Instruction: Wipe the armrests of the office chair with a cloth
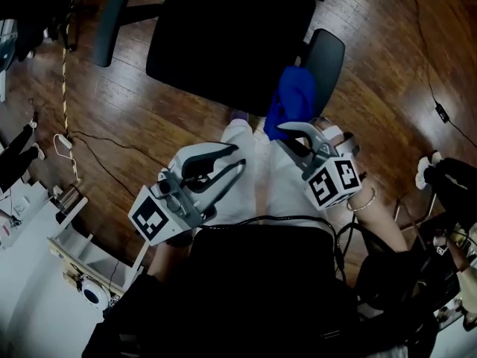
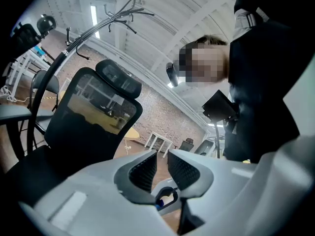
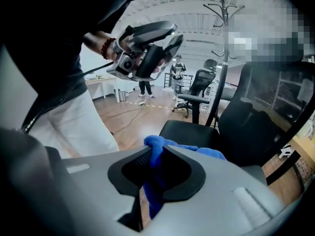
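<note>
Right gripper [image 3: 157,154] pinching cloth [image 1: 293,95], armrest [image 1: 326,54] seemingly near

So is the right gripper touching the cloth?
Touching. In the right gripper view the right gripper has its jaws closed on the cloth, pinching it.

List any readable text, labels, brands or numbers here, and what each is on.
None readable in any view.
The left tool and right tool carry cubes with black-and-white square marker patterns only, no letters or digits.
The blue cloth and office chair show no print.
</note>
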A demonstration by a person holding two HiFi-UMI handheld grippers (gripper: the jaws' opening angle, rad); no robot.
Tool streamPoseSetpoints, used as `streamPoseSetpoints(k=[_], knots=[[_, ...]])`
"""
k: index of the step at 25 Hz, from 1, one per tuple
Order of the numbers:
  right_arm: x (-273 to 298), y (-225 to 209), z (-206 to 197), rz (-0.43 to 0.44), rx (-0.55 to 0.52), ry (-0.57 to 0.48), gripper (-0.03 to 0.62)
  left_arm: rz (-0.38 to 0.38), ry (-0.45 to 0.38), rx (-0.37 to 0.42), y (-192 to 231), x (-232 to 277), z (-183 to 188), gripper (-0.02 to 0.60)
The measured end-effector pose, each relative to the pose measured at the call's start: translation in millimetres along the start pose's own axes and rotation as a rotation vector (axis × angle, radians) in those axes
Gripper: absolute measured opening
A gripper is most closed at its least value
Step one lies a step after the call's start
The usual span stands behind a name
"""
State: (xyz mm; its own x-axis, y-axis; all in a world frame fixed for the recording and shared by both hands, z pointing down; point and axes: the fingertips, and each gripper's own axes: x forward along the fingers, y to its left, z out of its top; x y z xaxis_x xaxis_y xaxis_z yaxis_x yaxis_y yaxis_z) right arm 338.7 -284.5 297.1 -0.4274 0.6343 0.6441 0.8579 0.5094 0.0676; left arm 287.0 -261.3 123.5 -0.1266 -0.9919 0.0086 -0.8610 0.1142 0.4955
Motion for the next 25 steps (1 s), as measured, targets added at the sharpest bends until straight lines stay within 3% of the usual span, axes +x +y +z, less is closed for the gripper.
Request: streamPoseSetpoints(k=[3, 6, 9, 12, 14, 18, 22, 25], knots=[[-9.9, 6.8, -7.4, -0.015, 0.011, -0.014, 0.052, -0.015, 0.016, -0.006, -1.1, 4.6, -10.0, 0.078], [-22.3, 12.7, -19.1, -0.042, 0.058, -0.015, 0.052, -0.037, 0.09, 0.009, 0.2, 11.4, -37.8, 0.084], [-37.4, 22.3, -43.7, -0.068, 0.111, 0.048, 0.052, -0.066, 0.158, -0.001, -3.1, 20.6, -67.7, 0.095], [-51.8, 17.7, -82.9, -0.149, 0.17, 0.128, 0.052, -0.097, 0.169, -0.021, -11.3, 34.9, -82.3, 0.095], [-61.7, -5.7, -105.8, -0.239, 0.212, 0.165, 0.052, -0.112, 0.182, -0.027, -17.0, 42.9, -90.1, 0.098], [-73.8, -91.5, -123.1, -0.422, 0.244, 0.165, 0.052, -0.103, 0.173, -0.037, -20.2, 46.1, -91.1, 0.098], [-73.7, -146.4, -125.4, -0.5, 0.193, 0.195, 0.052, -0.066, 0.144, -0.052, -22.5, 23.7, -86.3, 0.098], [-79.1, -168.4, -116.5, -0.603, 0.209, 0.187, 0.052, -0.111, 0.162, -0.045, -22.4, 5.2, -95.0, 0.098]])
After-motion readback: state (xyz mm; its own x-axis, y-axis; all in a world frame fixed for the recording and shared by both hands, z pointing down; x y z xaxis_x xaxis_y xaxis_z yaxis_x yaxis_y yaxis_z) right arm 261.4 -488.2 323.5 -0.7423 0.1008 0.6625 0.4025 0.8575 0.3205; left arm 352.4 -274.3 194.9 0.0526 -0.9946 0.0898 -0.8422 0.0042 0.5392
